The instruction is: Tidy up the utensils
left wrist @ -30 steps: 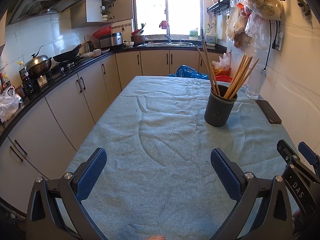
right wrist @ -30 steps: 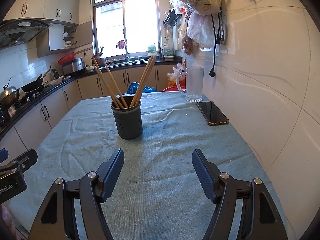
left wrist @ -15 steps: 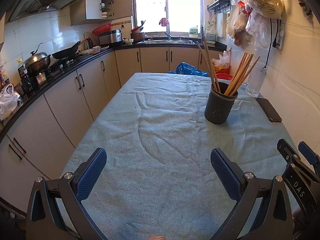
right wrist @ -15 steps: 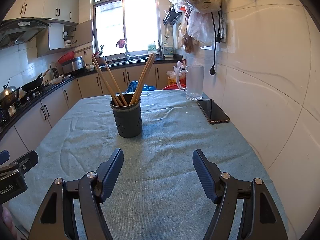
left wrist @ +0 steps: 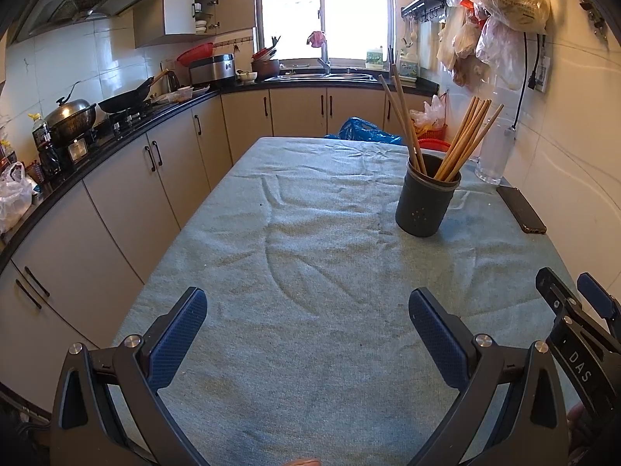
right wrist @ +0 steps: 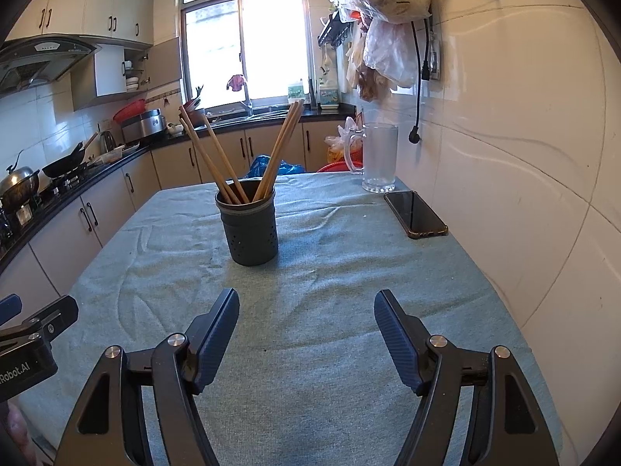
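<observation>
Both grippers: black angular frames, silver pivot screws, blue textured pads [left wrist: 178, 334]. White lettering: left gripper [left wrist: 306, 334] "Robot.AI", right gripper [right wrist: 304, 330] "DAS".

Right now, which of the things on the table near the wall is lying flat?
The dark phone lies flat, screen up, on the green cloth. The glass mug just beyond it stands upright, as does the chopstick holder.

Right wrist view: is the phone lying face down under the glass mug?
No. The phone lies flat on the tablecloth, in front of the glass mug and apart from it, dark screen facing up.
</observation>
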### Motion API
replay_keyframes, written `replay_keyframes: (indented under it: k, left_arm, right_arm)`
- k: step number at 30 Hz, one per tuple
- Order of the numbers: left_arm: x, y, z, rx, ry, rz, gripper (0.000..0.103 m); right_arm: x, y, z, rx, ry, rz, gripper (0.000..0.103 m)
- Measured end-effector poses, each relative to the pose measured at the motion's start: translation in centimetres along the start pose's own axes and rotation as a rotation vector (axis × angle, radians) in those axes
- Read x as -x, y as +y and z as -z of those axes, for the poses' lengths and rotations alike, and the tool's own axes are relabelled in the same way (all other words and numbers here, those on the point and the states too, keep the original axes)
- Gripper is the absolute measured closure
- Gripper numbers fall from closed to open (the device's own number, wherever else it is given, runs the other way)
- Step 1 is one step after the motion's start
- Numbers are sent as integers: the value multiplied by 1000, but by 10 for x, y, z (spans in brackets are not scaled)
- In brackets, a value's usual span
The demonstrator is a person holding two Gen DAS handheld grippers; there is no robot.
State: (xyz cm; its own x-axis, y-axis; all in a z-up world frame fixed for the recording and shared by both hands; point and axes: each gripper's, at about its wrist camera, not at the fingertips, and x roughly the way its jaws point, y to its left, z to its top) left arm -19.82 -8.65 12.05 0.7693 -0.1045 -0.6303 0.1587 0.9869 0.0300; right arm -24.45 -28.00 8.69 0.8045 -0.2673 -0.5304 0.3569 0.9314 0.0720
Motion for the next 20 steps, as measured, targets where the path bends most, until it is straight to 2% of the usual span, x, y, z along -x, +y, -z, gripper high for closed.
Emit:
replay_keyframes:
  k: [20]
  left_arm:
    - [-6, -7, 5, -26, 9, 15, 0]
  right_arm:
    - [-8, 1, 2, 11, 22, -19, 25]
